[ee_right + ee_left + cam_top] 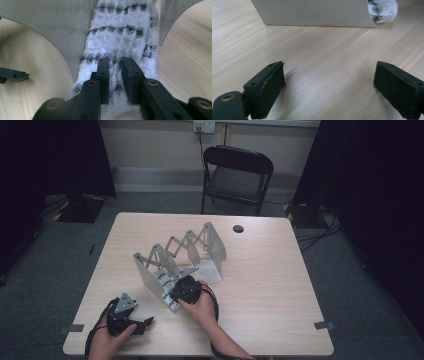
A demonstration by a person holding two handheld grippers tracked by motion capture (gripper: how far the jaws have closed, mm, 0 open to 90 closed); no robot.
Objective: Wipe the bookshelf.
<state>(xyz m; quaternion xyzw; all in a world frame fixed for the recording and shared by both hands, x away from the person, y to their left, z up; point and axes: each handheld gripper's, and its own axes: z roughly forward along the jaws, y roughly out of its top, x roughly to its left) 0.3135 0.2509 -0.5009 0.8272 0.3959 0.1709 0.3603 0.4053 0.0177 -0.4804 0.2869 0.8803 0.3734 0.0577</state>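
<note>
Two grippers on the desk [280,285] in high view: left gripper [145,324] rests near the front edge, right gripper [175,292] sits at the white patterned cloth [167,292] under the folding metal rack [180,255]. Left gripper view: fingers [270,85] spread wide, nothing between. Right gripper view: fingers [103,72] pinching the cloth [120,37].

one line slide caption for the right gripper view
Right tool pinching a white knitted cloth between grey rack plates.

A black folding chair [237,176] stands on grey carpet [150,202] beyond the wooden table [270,270], black curtains [50,155] either side.
</note>
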